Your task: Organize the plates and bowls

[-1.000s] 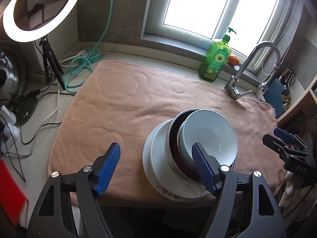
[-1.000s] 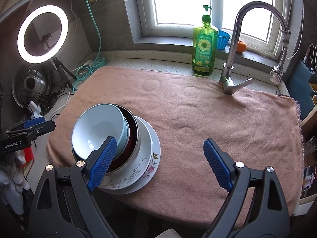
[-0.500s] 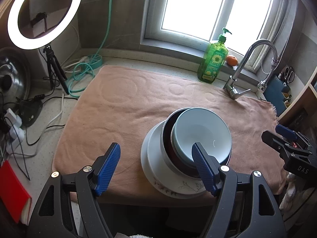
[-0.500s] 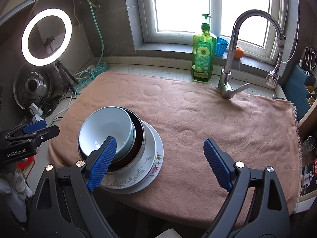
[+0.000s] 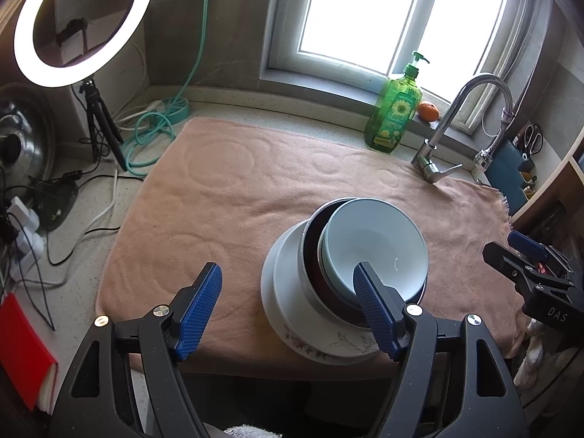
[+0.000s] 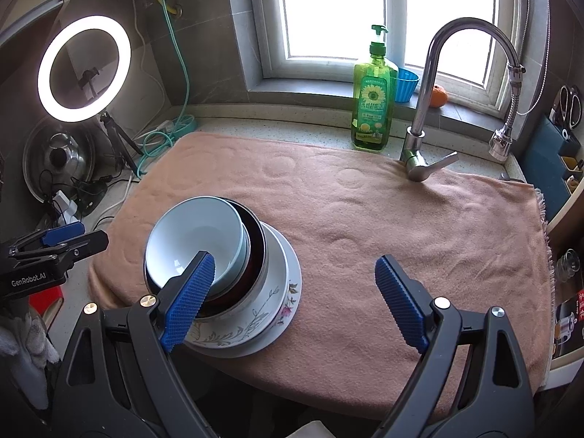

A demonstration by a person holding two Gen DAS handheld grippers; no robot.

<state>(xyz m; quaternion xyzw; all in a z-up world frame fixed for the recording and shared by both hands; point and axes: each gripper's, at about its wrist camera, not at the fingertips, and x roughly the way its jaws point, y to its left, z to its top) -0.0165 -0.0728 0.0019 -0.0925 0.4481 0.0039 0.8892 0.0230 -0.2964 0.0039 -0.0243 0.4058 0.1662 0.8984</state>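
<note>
Both grippers, left (image 5: pixel 288 301) and right (image 6: pixel 295 295), hang with jaws apart and empty above the towel's (image 6: pixel 401 226) near edge. There a pale blue bowl (image 6: pixel 197 233) nests in a dark bowl (image 6: pixel 255 244) atop floral plates (image 6: pixel 270 314).

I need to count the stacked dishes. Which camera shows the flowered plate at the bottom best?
The right wrist view: the flowered plate shows its painted rim wide beside the blue pad. In the left wrist view the plate shows only a narrow flowered strip under the bowls.
</note>
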